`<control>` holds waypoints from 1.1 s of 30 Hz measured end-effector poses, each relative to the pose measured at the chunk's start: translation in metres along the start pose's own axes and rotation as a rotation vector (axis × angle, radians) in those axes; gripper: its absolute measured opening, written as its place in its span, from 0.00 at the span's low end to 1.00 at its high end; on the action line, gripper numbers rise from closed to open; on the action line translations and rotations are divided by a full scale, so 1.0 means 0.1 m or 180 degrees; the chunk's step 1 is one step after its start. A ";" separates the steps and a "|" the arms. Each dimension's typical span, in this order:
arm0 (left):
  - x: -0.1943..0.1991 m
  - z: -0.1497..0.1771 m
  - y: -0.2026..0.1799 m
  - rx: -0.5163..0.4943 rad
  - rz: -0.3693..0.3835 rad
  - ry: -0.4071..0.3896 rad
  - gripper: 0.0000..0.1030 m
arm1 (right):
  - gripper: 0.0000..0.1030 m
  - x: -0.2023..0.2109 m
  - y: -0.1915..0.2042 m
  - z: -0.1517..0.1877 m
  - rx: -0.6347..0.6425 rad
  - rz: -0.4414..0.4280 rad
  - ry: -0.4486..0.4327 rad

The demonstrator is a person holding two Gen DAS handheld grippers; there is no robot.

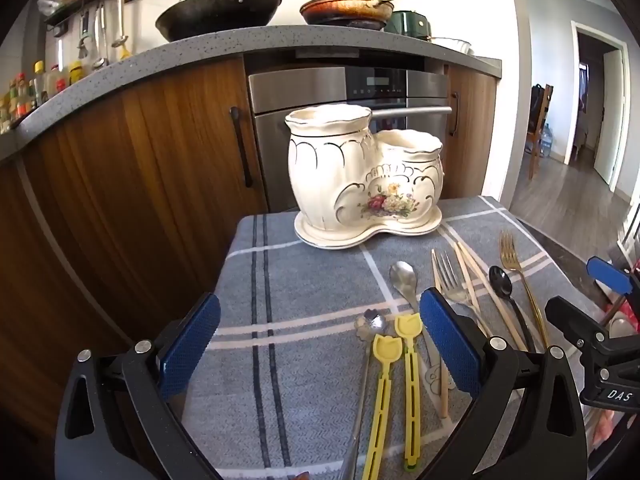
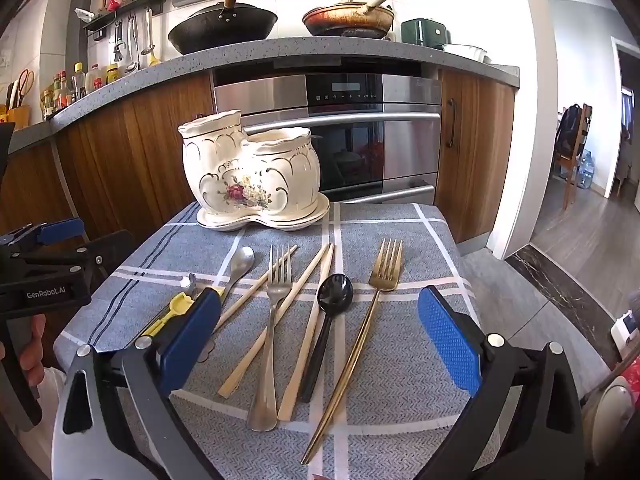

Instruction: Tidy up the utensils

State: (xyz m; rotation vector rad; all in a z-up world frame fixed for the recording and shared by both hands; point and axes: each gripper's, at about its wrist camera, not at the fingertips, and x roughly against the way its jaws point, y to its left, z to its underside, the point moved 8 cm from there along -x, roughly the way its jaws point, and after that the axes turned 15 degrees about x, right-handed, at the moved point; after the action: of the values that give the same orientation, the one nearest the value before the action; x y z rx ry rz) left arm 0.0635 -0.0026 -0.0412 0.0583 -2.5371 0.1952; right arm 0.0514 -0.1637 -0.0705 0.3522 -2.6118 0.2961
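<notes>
A white ceramic two-pot utensil holder [image 1: 360,176] [image 2: 248,172] stands empty at the far edge of the grey plaid cloth [image 1: 288,280] [image 2: 400,248]. Utensils lie in a row before it: two yellow tongs [image 1: 400,368], a silver flower-bowl spoon [image 1: 370,322], a silver spoon [image 1: 404,276] [image 2: 240,260], a silver fork [image 2: 272,320], wooden chopsticks [image 2: 308,320], a black spoon [image 2: 334,300] and a gold fork [image 2: 372,312]. My left gripper [image 1: 320,344] is open above the yellow tongs. My right gripper [image 2: 320,340] is open above the chopsticks and black spoon.
Wooden cabinets [image 1: 140,168] and a steel oven [image 2: 360,136] stand just behind the table. Two pans [image 2: 224,24] sit on the counter above. The other gripper shows at each view's edge [image 1: 600,344] [image 2: 44,276]. A doorway and wood floor [image 2: 580,232] lie to the right.
</notes>
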 end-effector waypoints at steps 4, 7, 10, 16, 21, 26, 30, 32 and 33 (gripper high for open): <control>-0.01 0.00 0.02 0.0021 0.0015 0.0012 0.96 | 0.95 0.01 0.00 0.00 0.0002 -0.0001 0.0003; -0.01 -0.01 0.03 0.0025 0.0016 -0.0004 0.96 | 0.95 0.02 -0.01 -0.01 0.0001 -0.0001 -0.0003; -0.01 -0.01 0.03 0.0023 0.0016 -0.0003 0.96 | 0.95 0.01 0.00 0.00 -0.0003 -0.0005 -0.0005; -0.01 0.00 0.03 0.0015 0.0019 -0.0005 0.96 | 0.95 0.01 0.00 0.00 0.0004 0.0001 0.0002; 0.00 -0.01 0.03 0.0016 0.0017 -0.0008 0.96 | 0.95 0.02 -0.01 0.00 -0.0004 -0.0004 0.0002; 0.00 -0.01 0.03 0.0018 0.0019 -0.0005 0.96 | 0.95 0.02 0.00 -0.01 -0.0001 -0.0006 -0.0004; -0.01 0.00 0.03 0.0018 0.0012 -0.0001 0.96 | 0.95 0.01 0.00 0.00 -0.0001 -0.0006 0.0001; 0.00 0.00 0.03 0.0023 0.0019 0.0001 0.96 | 0.95 0.01 0.00 0.00 0.0004 -0.0003 0.0009; -0.01 0.00 0.03 0.0015 0.0010 -0.0002 0.96 | 0.95 0.01 0.00 0.00 0.0001 -0.0007 0.0005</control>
State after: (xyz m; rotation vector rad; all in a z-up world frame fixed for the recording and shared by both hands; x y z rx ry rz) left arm 0.0636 0.0004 -0.0420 0.0562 -2.5376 0.2027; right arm 0.0510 -0.1639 -0.0703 0.3547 -2.6097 0.2959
